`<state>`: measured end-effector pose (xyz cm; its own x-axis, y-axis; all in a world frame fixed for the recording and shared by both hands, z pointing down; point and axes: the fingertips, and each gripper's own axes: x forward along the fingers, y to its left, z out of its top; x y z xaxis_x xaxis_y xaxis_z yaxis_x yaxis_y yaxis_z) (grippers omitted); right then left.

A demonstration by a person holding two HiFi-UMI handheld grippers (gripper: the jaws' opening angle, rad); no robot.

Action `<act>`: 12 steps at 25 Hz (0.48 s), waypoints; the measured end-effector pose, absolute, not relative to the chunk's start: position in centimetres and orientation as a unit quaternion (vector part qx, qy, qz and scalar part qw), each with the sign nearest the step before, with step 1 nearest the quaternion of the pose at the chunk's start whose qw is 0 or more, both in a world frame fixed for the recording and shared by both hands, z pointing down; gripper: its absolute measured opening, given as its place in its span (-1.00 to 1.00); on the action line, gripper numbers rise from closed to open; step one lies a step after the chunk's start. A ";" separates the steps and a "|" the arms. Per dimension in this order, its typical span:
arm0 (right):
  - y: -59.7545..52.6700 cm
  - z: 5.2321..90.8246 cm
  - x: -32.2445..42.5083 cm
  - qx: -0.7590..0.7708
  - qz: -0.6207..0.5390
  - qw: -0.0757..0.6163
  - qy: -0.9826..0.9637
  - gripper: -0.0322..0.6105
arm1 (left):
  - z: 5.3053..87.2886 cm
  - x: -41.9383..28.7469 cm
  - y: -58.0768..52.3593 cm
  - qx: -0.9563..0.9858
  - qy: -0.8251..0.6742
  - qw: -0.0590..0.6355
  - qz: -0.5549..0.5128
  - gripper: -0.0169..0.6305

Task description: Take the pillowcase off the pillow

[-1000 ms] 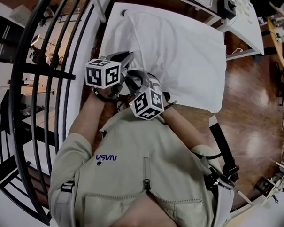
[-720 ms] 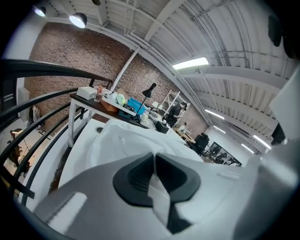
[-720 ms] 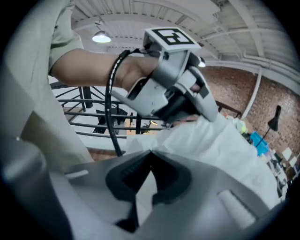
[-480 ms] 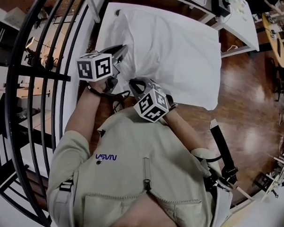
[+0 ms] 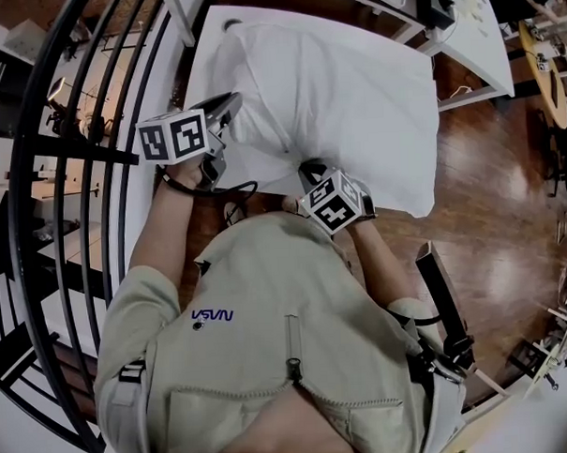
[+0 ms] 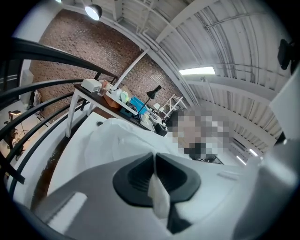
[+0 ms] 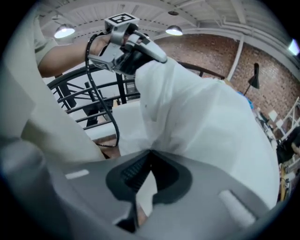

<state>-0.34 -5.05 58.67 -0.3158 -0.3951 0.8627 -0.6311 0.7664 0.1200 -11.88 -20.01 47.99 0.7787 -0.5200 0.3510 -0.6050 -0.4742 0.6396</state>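
A white pillow in its white pillowcase (image 5: 353, 96) lies on a white table (image 5: 200, 70). My left gripper (image 5: 227, 106) is at the pillow's near left corner, shut on a pinch of pillowcase fabric (image 6: 157, 192). My right gripper (image 5: 309, 173) is at the near edge, further right and pointing steeply down, also shut on a fold of the pillowcase (image 7: 145, 187). In the right gripper view the left gripper (image 7: 152, 51) holds the cloth (image 7: 201, 122) up in a peak. From the left gripper view the pillowcase (image 6: 122, 140) stretches away over the table.
A black curved railing (image 5: 102, 154) runs close along the left. Wooden floor (image 5: 489, 212) lies to the right, and a second white table (image 5: 482, 43) with clutter stands at the top right. The person's beige shirt (image 5: 288, 333) fills the near foreground.
The right gripper has moved right and down along the pillow's near edge and now pinches the cloth there. The left gripper has rolled a little, still on its corner.
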 end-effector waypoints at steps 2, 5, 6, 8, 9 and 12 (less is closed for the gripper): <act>-5.2 59.4 0.0 0.316 0.124 0.500 -0.797 -0.89 | 48.6 -11.7 -19.5 0.858 -0.324 0.395 0.055 -0.88; -4.7 60.2 -0.9 0.294 0.136 0.503 -0.802 -0.88 | 50.3 -12.3 -17.7 0.860 -0.326 0.385 0.076 -0.88; -4.3 60.0 -1.5 0.283 0.145 0.494 -0.809 -0.87 | 51.1 -12.6 -16.7 0.861 -0.327 0.379 0.090 -0.87; -3.7 58.7 -2.8 0.266 0.168 0.458 -0.832 -0.79 | 53.2 -13.3 -14.9 0.858 -0.333 0.374 0.115 -0.86; -3.7 57.5 -3.5 0.263 0.177 0.430 -0.845 -0.73 | 54.4 -13.7 -14.2 0.854 -0.339 0.374 0.125 -0.85; -6.0 52.0 -5.4 0.282 0.166 0.332 -0.885 -0.69 | 57.2 -15.1 -12.7 0.843 -0.355 0.381 0.132 -0.79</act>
<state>-5.37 -6.01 52.00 -0.6204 -0.3878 0.6817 -0.6088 0.7861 -0.1069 -15.14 -12.66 57.22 0.7122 -0.4987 0.4940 -0.7003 -0.4576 0.5479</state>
